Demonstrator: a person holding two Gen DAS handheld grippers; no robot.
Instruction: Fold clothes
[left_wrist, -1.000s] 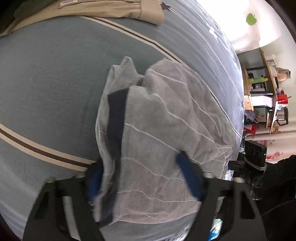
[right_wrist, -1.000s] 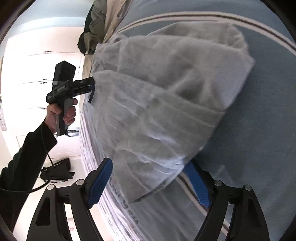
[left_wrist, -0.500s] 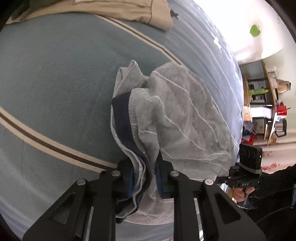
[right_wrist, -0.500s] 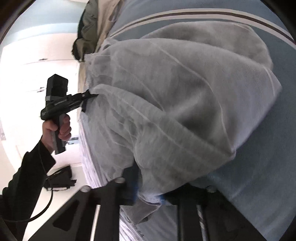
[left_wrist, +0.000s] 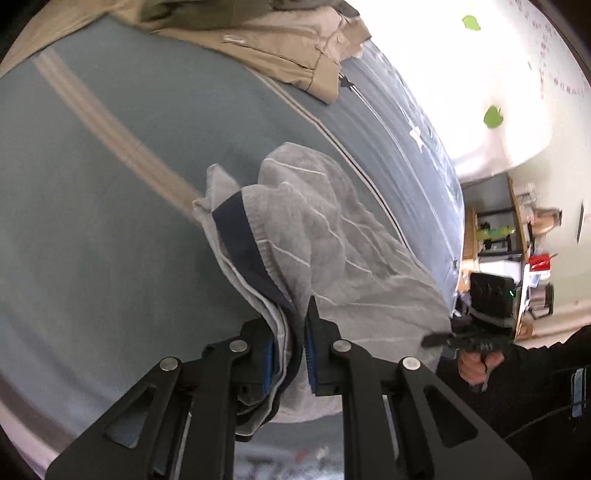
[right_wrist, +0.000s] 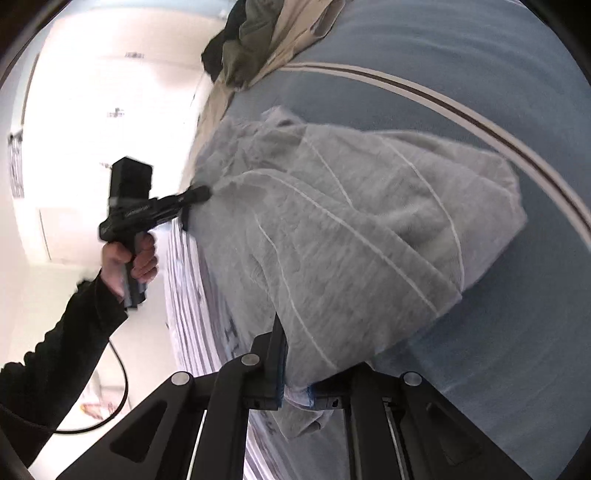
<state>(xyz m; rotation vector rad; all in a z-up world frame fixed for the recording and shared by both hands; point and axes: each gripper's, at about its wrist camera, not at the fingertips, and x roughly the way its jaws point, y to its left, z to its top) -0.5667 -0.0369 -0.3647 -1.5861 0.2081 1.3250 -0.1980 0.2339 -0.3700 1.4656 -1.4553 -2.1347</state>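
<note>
The grey striped garment lay bunched at centre frame on the blue-grey bedspread. The left gripper pinched its navy-banded edge at lower centre; the right gripper clamped another edge. Beige clothes sat at the top.

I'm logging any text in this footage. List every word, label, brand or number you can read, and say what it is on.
Nothing reads clearly.
Pale lettering on the side of the left gripper, seen from the right wrist view: too small to read.
Dark printed letters on the striped sheet edge below the grey garment: blurred and distorted, not legible.
Sewn label on the tan garment: blank or too blurred to tell.
</note>
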